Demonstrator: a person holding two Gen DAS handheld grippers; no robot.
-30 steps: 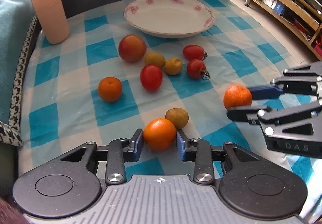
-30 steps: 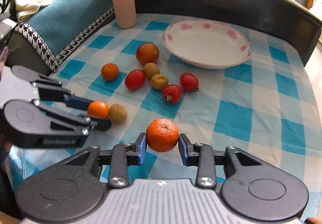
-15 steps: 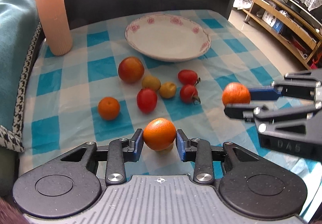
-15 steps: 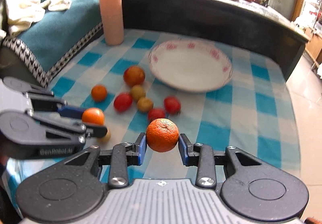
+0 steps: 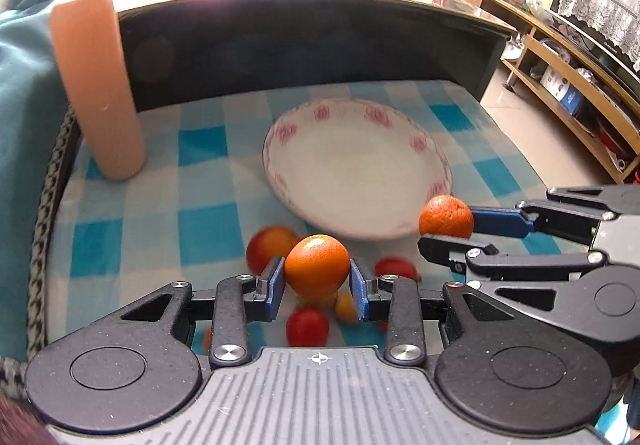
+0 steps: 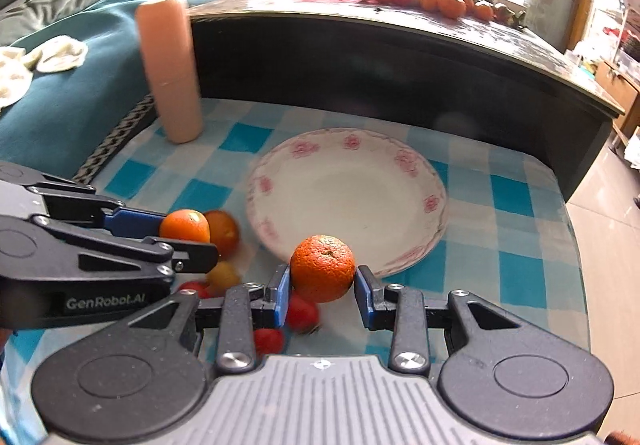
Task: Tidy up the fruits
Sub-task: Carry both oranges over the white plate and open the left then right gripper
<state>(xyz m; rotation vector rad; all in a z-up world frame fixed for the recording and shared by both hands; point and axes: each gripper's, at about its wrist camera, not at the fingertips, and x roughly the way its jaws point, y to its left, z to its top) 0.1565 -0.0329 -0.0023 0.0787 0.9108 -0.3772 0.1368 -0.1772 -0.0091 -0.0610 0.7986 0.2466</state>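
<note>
Loose fruit [image 5: 307, 326] lies before the plate [image 5: 436, 181].

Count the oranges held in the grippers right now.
2. One orange sits in the left gripper; another orange sits in the right gripper. Both are near the plate. Blurred fruit below may include loose oranges.

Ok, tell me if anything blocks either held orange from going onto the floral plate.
Nothing visible does. The left tool holds a smooth orange, the right tool a dimpled orange, both near the white floral-rimmed plate, whose bowl is bare. The loose red and yellow fruits lie on the checked cloth below the tools.
</note>
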